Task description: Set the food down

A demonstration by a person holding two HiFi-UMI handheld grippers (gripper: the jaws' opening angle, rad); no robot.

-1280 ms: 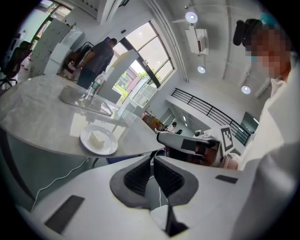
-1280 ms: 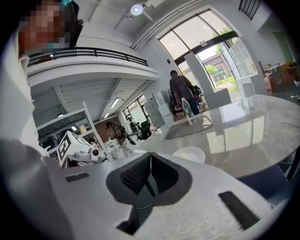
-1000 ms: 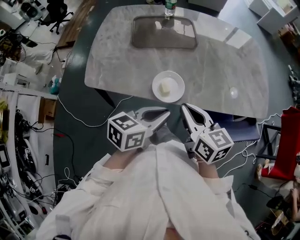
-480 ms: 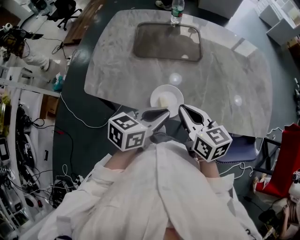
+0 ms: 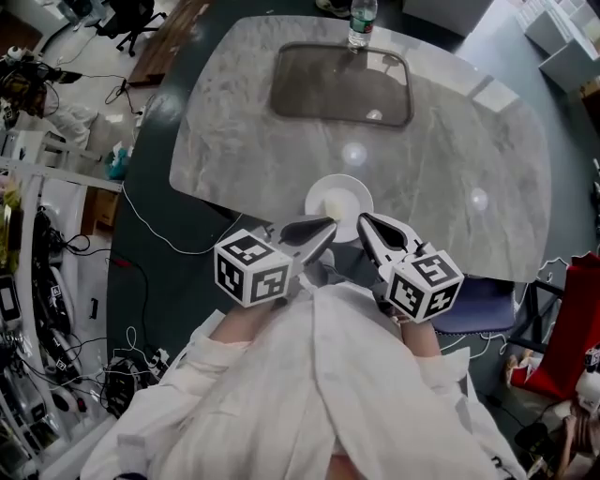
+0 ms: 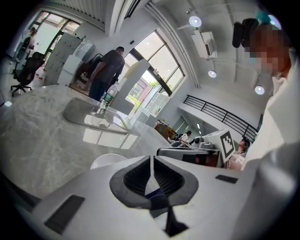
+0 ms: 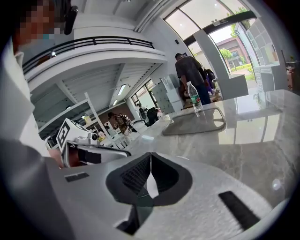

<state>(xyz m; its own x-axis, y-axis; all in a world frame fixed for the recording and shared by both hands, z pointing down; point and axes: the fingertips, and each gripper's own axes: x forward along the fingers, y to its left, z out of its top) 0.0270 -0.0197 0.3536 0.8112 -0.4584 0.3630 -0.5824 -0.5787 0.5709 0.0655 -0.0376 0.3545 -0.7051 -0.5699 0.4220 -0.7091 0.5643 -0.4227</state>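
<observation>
A white plate lies near the front edge of the marble table, with a pale piece of food in its middle. My left gripper is shut and empty, its tip at the plate's near left rim. My right gripper is also shut and empty, at the plate's near right rim. In the left gripper view the closed jaws hide most of the plate. The right gripper view shows its jaws pressed together with nothing between them.
A dark tray lies at the table's far side with a water bottle behind it. A person stands beyond the table. Cables trail over the dark floor at left, and a chair seat is at right.
Both grippers have moved forward toward the table; their tips, which were short of the plate, now reach its near rim. Both stay shut.
</observation>
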